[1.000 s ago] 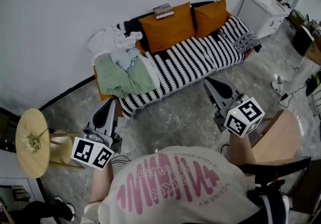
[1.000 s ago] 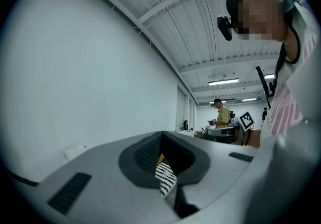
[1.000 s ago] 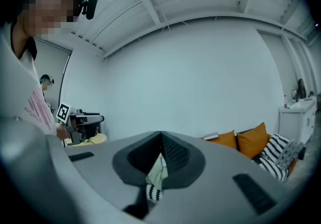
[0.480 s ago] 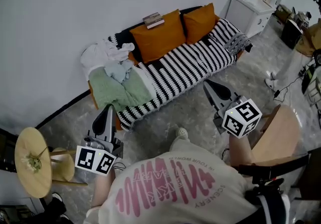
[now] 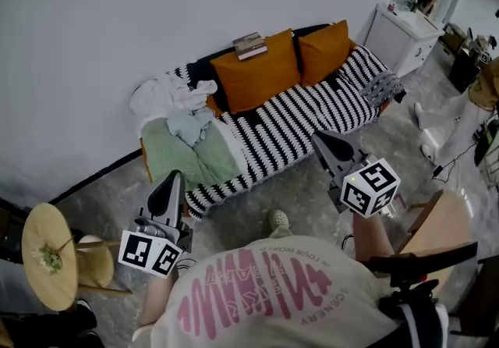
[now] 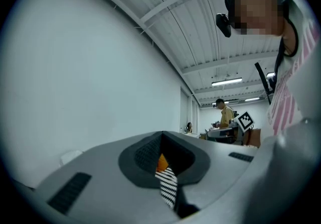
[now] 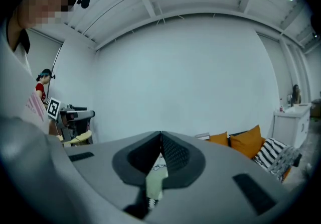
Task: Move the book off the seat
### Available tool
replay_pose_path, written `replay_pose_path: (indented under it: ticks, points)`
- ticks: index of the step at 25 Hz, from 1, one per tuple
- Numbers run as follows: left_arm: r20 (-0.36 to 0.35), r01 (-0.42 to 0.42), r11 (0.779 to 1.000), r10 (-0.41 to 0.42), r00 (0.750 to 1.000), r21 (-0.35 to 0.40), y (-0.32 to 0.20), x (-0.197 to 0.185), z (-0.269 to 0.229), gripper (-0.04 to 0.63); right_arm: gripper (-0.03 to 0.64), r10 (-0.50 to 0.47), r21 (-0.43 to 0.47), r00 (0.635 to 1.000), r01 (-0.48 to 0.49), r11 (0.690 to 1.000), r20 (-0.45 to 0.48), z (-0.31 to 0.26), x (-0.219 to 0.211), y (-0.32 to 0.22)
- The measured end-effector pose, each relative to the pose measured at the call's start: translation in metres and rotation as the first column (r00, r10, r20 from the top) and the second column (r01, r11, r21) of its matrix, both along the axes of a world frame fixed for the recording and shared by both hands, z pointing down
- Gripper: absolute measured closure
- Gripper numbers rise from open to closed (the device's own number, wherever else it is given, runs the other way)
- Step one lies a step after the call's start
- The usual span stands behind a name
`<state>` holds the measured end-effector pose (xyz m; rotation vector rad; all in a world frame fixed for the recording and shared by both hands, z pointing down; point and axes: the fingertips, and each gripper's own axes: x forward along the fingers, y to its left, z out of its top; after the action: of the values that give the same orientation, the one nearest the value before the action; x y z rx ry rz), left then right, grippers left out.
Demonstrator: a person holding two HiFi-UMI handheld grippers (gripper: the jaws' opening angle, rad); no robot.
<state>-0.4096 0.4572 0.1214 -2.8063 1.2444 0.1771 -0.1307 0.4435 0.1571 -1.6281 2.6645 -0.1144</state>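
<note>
The jaws of the left gripper (image 6: 161, 140) are seen pressed together at their tips, with nothing caught between them; through the small opening behind the tips only a sliver of orange and of striped cloth is glimpsed. The jaws of the right gripper (image 7: 161, 140) are likewise closed and empty. Both grippers are held in the air over the grey floor (image 5: 288, 182) in front of the sofa (image 5: 296, 108), well apart from each other and pointed toward it. The book (image 5: 251, 44) is laid flat along the top edge of the larger orange cushion (image 5: 257, 73), at the wall, well away from both grippers. A green blanket (image 5: 183, 155) and white clothes (image 5: 168, 93) are heaped at the sofa's left end. A round wooden side table (image 5: 43, 249) is seen near the left gripper, and a white cabinet (image 5: 401, 26) beyond the sofa's right end.
</note>
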Motion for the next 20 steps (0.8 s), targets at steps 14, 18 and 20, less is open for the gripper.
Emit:
replay_pose_path:
  ticks: [14, 18, 20]
  points:
    - [-0.066, 0.131, 0.99, -0.134, 0.989, -0.044, -0.096, 0.035, -0.006, 0.588, 0.607, -0.075, -0.034, 0.996, 0.073, 0.997, -0.054, 0.001, 0.051, -0.127]
    - [-0.069, 0.145, 0.988, -0.148, 0.987, -0.043, -0.12, 0.052, -0.006, 0.588, 0.607, -0.104, -0.044, 0.993, 0.101, 0.994, -0.063, 0.004, 0.064, -0.157]
    - [-0.066, 0.148, 0.988, -0.15, 0.987, -0.037, -0.129, 0.064, -0.007, 0.588, 0.607, -0.116, -0.047, 0.992, 0.113, 0.992, -0.056, 0.005, 0.072, -0.168]
